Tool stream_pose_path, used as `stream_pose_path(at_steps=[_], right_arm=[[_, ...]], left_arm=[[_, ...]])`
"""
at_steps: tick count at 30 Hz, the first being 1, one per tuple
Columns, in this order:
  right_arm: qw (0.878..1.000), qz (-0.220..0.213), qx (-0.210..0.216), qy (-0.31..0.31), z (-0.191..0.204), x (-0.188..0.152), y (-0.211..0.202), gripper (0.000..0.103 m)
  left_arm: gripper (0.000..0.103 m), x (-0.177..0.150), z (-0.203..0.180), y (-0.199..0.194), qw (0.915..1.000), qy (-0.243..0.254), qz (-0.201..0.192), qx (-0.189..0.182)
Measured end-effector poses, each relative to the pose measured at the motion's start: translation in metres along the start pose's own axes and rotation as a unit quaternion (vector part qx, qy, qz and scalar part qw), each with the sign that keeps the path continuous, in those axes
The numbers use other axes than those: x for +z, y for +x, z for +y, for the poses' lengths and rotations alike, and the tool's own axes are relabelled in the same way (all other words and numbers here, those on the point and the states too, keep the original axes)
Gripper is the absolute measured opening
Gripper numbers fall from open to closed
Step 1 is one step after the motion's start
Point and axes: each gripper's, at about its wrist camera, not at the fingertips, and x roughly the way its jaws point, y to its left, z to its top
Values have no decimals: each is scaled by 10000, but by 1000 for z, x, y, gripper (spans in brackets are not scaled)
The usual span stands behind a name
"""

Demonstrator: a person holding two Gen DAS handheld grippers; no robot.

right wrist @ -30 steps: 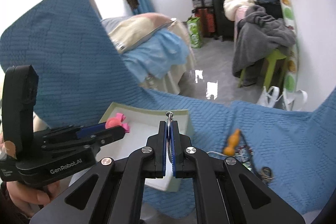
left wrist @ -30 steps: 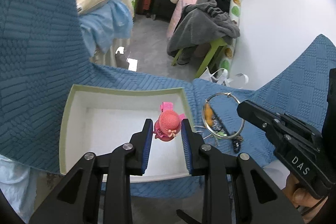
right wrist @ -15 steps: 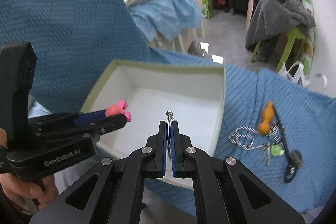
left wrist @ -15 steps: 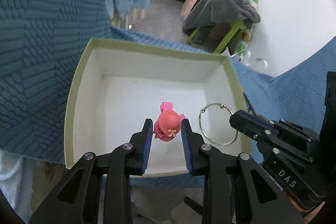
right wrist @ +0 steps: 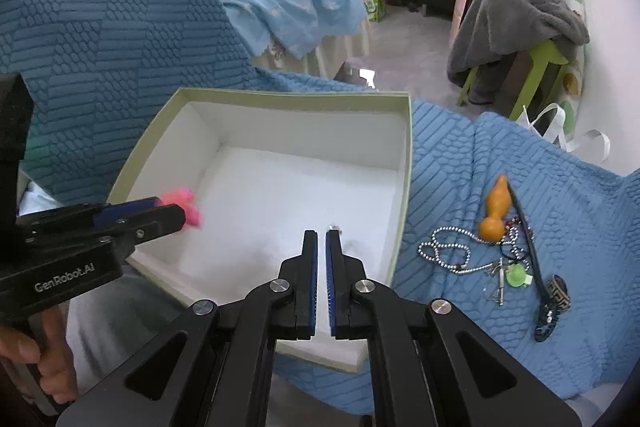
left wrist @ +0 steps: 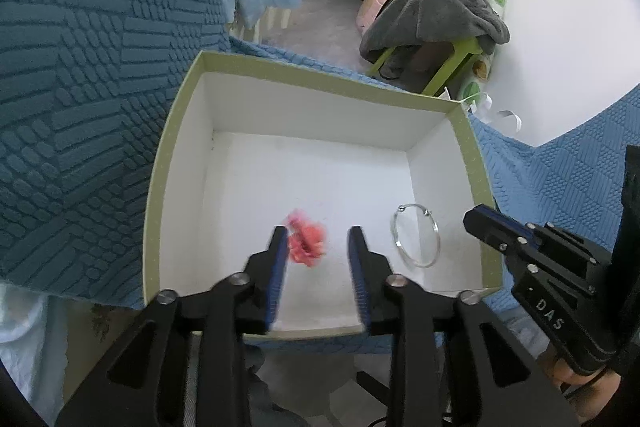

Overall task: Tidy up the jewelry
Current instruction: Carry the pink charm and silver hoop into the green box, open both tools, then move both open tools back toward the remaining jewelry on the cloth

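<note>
Blue textured cloth (right wrist: 460,163) carries the green-rimmed box (left wrist: 158,183). We see our left gripper (left wrist: 318,241) opening, pink hair clip (left wrist: 306,241) blurred between its pads, released. Silver bangle (left wrist: 416,241) sits by the box's right wall; right gripper (right wrist: 321,239) nearly closed, empty.

I see a blurred pink clip (left wrist: 306,242) and a thin silver bangle (left wrist: 416,241) in the white, green-rimmed box (left wrist: 168,163), while a bead chain (right wrist: 446,253), orange gourd charm (right wrist: 496,211) and dark strap (right wrist: 536,259) lie tangled on the blue cloth beside it.
</note>
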Motion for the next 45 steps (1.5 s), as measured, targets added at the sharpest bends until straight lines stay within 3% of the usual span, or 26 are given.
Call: stream_pose_path(at_steps=[1, 3, 5, 23, 32, 36, 45], right_arm=[[10000, -44, -15, -14, -1, 1, -5, 8], [9999, -112, -41, -12, -3, 3, -12, 21], [9997, -236, 20, 31, -7, 5, -23, 25], [9872, -1588, -119, 105, -25, 3, -153, 25], [9800, -1958, -339, 65, -34, -9, -200, 25], [9768, -2101, -408, 44, -38, -18, -216, 25], [9739, -2215, -495, -25, -51, -39, -223, 25]], left_arm=[[60, 0, -2, -4, 10000, 1, -62, 42], [69, 1, -5, -10, 9998, -5, -189, 86], [69, 1, -11, -20, 9996, 21, -285, 26], [69, -5, -65, -118, 9902, 368, -1344, -12], [69, -23, -89, -161, 9794, 528, -1940, -193], [69, -27, -99, -171, 9752, 586, -2127, -181], [69, -45, -121, -159, 9743, 683, -2138, -205]])
